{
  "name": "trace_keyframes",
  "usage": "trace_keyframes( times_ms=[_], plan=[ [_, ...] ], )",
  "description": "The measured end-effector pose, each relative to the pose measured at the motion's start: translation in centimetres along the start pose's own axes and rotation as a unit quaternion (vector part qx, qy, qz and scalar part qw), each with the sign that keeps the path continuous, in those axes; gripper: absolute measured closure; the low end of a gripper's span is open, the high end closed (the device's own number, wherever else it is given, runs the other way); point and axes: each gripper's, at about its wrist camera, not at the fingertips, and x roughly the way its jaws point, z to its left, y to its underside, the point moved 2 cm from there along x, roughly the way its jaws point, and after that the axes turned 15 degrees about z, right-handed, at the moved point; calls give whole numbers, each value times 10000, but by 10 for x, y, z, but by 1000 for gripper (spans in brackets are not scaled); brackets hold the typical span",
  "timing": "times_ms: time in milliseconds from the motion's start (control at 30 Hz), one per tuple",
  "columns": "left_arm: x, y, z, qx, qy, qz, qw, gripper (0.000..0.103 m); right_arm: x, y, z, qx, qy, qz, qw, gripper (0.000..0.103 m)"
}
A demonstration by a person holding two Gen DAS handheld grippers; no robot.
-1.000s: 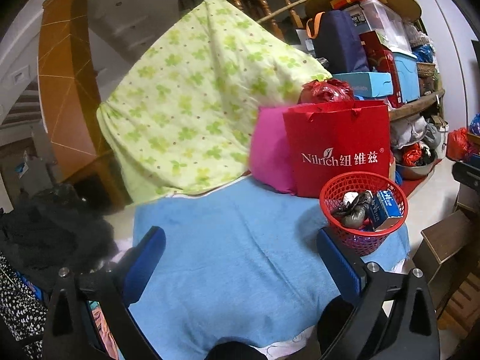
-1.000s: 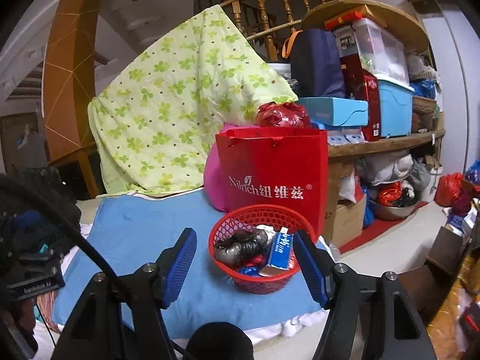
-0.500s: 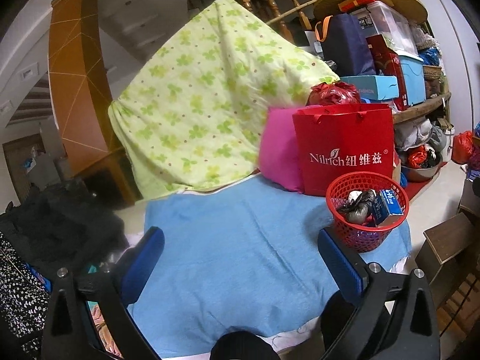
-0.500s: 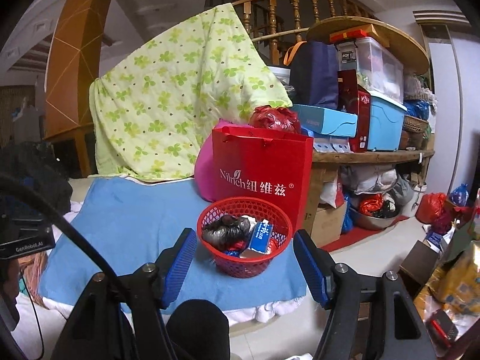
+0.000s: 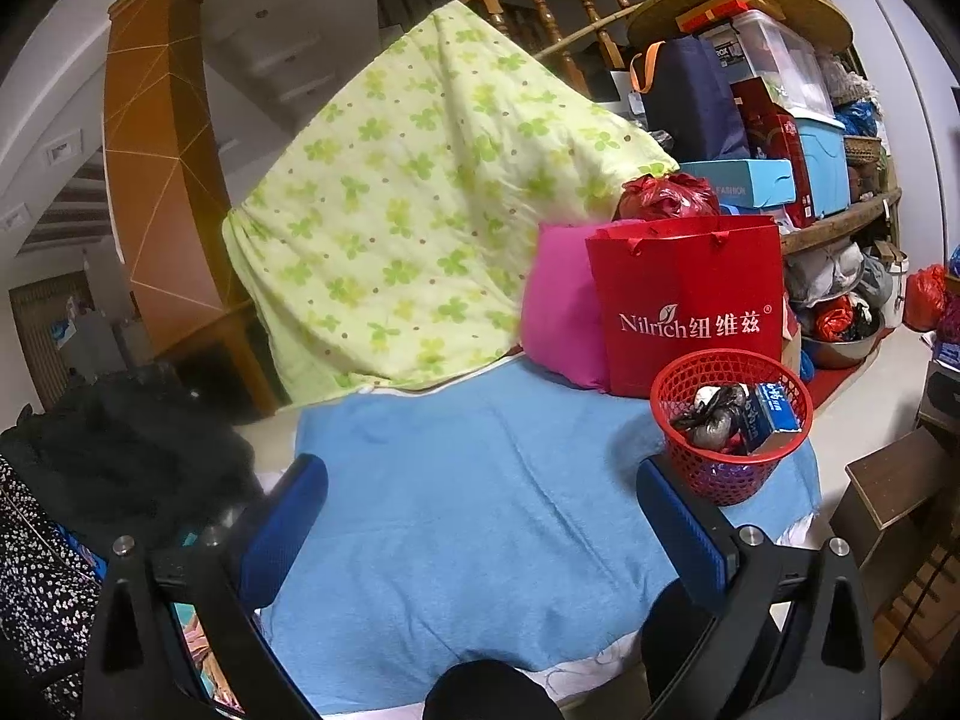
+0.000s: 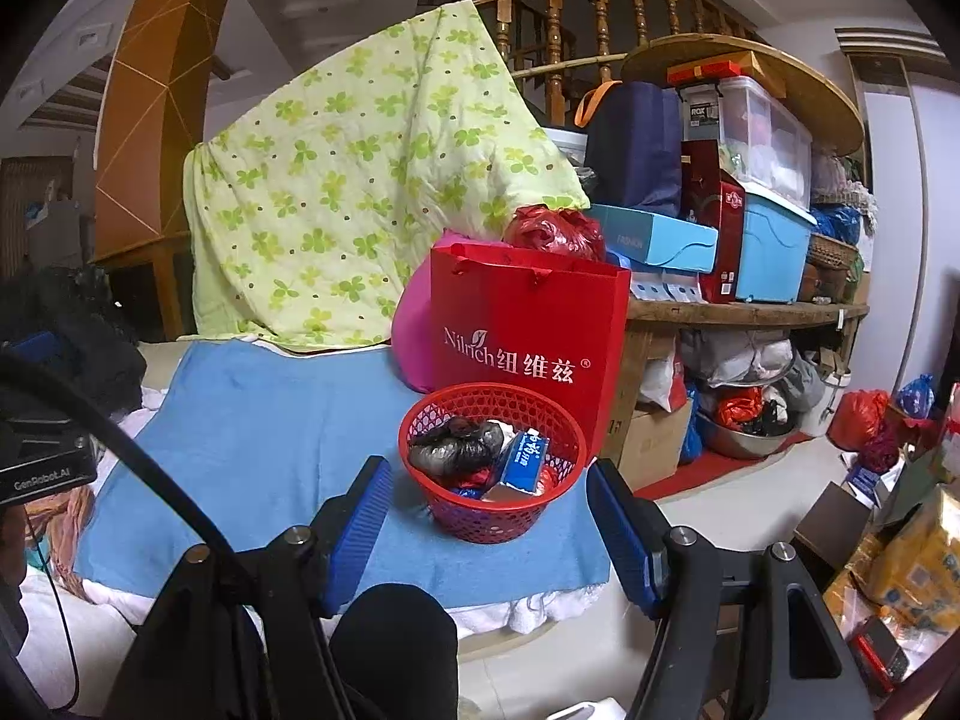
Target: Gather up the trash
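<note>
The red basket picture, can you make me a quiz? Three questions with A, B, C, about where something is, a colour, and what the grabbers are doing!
1. Where does the red basket stand?
A. on the blue towel
B. on the floor
C. on the wooden shelf

2. What colour is the bag with white letters behind it?
A. green
B. red
C. black

3. How are the two grippers?
A. both shut on trash
B. one holds the basket
C. both open and empty

Answers:
1 A, the basket sits on the blue towel, near its corner.
2 B, the paper bag is red.
3 C, the left gripper and right gripper have fingers wide apart, holding nothing.
</note>
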Motion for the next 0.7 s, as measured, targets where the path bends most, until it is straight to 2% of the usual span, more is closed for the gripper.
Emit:
trace_keyframes(
  times_ms=[700],
  plan=[
    [-8, -1, -3, -7, -41, -78, 10000, 1, -2, 2, -8, 44, -7, -81, 10000, 32]
  ],
)
